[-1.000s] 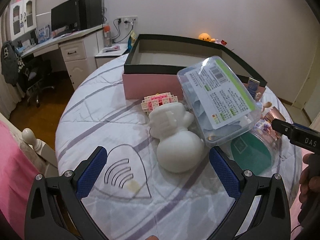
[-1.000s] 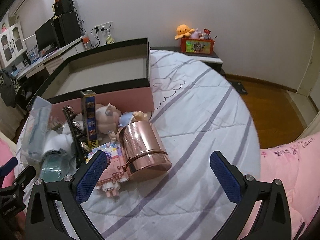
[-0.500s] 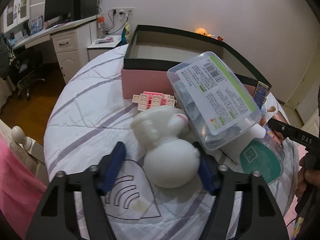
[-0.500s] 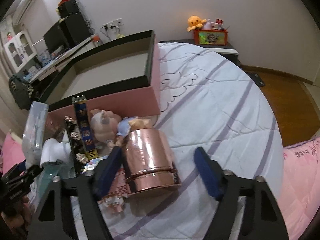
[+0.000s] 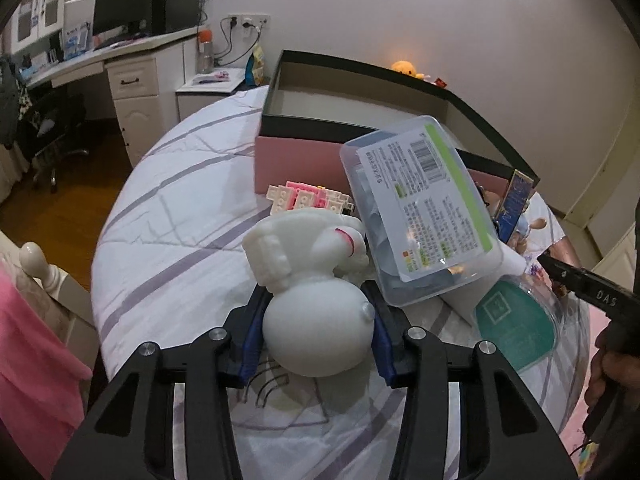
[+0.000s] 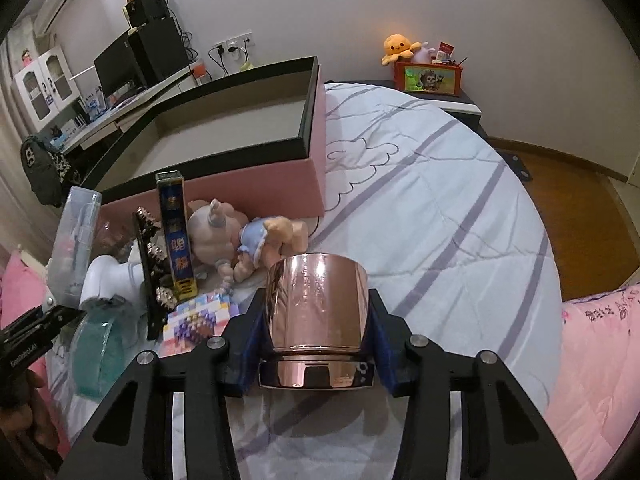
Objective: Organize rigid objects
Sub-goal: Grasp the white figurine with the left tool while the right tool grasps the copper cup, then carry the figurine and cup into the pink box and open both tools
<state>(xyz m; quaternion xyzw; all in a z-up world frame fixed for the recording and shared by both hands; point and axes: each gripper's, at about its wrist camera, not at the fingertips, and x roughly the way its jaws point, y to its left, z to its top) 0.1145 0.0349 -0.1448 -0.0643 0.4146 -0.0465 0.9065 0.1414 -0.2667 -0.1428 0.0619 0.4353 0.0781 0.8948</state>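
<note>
Our left tongs (image 5: 316,320) grip the round belly of the white figurine (image 5: 312,280) on the bed (image 5: 180,208); our right tongs (image 6: 316,328) clamp the copper cup (image 6: 316,300). The smooth belly could squirt free if we squeeze harder, and lifting may topple the plastic container (image 5: 420,208) leaning against it. The figurine's long axis runs away from us, head toward the pink box (image 5: 296,156).
</note>
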